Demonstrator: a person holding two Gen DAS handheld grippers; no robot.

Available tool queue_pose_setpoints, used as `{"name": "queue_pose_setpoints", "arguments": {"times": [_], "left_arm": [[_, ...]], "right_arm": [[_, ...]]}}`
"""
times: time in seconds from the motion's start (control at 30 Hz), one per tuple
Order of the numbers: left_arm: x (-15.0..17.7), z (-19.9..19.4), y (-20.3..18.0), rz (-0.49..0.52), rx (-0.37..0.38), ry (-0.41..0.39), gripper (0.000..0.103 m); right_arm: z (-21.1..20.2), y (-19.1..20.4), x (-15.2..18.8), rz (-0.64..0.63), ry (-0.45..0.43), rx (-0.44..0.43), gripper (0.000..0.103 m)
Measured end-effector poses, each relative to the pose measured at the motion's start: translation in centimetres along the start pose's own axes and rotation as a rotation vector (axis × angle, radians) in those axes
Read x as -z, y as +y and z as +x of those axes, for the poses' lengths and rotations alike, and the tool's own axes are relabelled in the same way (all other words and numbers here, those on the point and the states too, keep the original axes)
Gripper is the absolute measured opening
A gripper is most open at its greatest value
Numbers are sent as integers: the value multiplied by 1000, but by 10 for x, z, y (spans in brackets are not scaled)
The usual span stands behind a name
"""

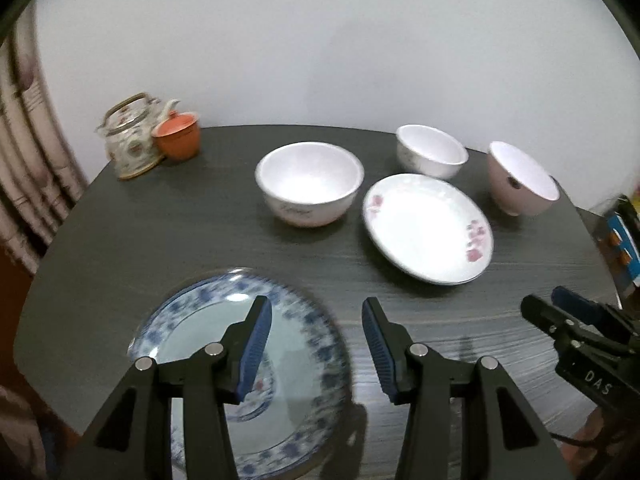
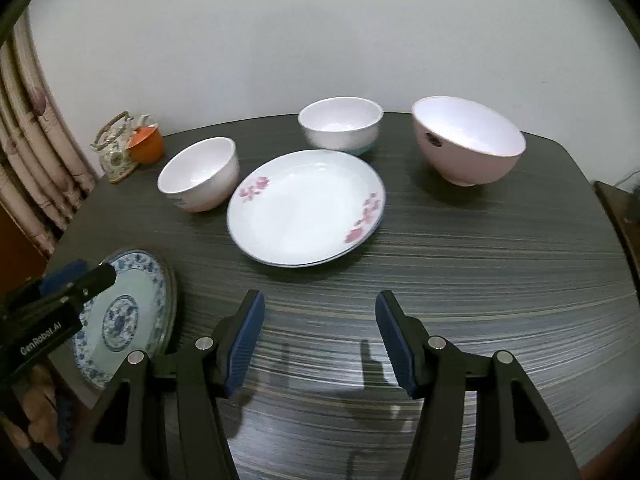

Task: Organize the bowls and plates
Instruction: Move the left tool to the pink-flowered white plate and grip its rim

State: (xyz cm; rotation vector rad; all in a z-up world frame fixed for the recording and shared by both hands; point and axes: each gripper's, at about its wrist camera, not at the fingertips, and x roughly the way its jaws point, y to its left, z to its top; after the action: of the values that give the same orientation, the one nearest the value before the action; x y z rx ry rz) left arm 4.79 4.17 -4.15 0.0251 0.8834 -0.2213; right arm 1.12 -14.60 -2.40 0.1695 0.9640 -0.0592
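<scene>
A blue-patterned plate (image 1: 208, 344) (image 2: 132, 316) lies at the near left of the dark table (image 2: 480, 280). My left gripper (image 1: 316, 308) hovers open over its right rim, nothing between the fingers. A white plate with pink flowers (image 1: 424, 228) (image 2: 304, 208) sits mid-table. Behind it stand a white bowl (image 1: 310, 182) (image 2: 200, 174), a smaller white bowl (image 1: 430, 152) (image 2: 340, 126) and a pink bowl (image 1: 520, 180) (image 2: 468, 140). My right gripper (image 2: 320, 300) hangs open above bare table in front of the flowered plate; it also shows at the right edge (image 1: 560, 304).
A patterned teapot (image 1: 130, 136) (image 2: 114, 148) and an orange cup (image 1: 178, 134) (image 2: 146, 144) stand at the back left corner by a curtain (image 2: 36, 152). A white wall closes the far side. Coloured boxes (image 1: 622, 240) lie off the table's right edge.
</scene>
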Motion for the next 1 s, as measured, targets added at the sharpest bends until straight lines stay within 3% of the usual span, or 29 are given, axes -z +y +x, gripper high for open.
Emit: {"name": "queue_pose_setpoints", "arguments": {"times": [0.27,0.6,1.0], "left_arm": [[-29,33,-5,-85,128,64,48],[-54,89,-15,-121,183,151,48],[-61,135,-19,-166,219,237,48]], "right_arm": [[9,-23,-19,40,6,-32,55],[49,-50,-47,77,58,-26,52],[101,-69,-65,94,110,-58,47]]}}
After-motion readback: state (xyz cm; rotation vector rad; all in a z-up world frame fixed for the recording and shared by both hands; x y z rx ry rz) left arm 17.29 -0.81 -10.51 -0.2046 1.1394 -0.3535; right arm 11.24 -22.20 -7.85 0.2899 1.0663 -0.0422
